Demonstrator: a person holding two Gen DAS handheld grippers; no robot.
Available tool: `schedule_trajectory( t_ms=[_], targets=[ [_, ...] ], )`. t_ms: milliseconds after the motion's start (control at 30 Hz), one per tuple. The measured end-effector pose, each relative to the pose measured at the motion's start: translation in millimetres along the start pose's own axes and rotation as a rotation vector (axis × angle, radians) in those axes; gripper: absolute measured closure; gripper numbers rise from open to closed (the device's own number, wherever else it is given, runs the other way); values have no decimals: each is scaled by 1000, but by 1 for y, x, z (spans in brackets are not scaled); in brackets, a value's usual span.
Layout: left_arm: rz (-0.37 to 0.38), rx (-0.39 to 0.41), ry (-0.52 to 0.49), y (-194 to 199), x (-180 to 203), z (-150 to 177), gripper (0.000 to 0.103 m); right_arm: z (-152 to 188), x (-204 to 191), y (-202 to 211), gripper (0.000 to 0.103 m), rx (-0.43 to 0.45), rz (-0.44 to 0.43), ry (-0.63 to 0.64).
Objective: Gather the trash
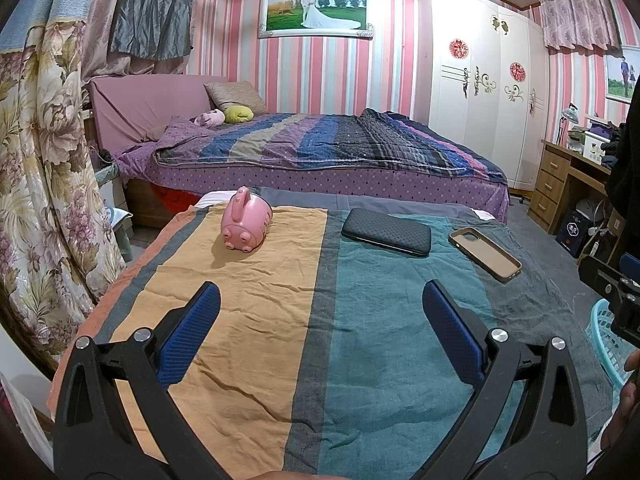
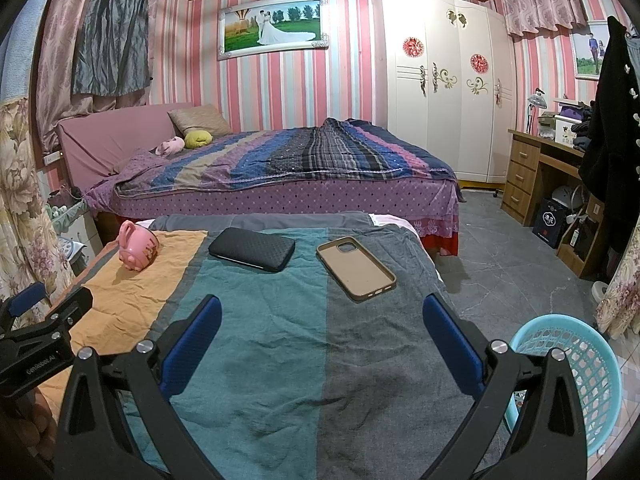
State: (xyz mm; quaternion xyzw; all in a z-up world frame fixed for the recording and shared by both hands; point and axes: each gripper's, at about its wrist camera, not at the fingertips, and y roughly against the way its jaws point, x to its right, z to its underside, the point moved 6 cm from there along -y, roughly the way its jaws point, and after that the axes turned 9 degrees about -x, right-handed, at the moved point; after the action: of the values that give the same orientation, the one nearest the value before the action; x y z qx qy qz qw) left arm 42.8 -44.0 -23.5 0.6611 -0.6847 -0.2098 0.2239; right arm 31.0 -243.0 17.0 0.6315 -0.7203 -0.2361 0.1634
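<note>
A pink pig-shaped toy (image 1: 246,222) (image 2: 138,250), a black textured case (image 1: 387,232) (image 2: 252,249) and a tan phone case (image 1: 485,248) (image 2: 356,268) lie on a striped cloth (image 1: 260,320) (image 2: 280,340) over a table. A light blue plastic basket (image 2: 576,376) (image 1: 610,344) stands on the floor to the table's right. My left gripper (image 1: 320,304) is open and empty above the cloth, short of the pig and black case. My right gripper (image 2: 322,312) is open and empty, short of the tan phone case.
A bed with a striped quilt (image 1: 320,144) stands behind the table. A white wardrobe (image 1: 480,92) and a wooden desk (image 2: 544,172) are at the right. Floral curtains (image 1: 40,180) hang at the left. Grey tiled floor (image 2: 500,272) lies right of the table.
</note>
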Motion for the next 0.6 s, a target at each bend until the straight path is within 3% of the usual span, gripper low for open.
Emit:
schedule_trajectory(
  t_ms=[600],
  targets=[
    [-3, -1, 9, 1, -1, -1, 5, 0, -1, 0, 5, 0, 2, 4]
  ],
)
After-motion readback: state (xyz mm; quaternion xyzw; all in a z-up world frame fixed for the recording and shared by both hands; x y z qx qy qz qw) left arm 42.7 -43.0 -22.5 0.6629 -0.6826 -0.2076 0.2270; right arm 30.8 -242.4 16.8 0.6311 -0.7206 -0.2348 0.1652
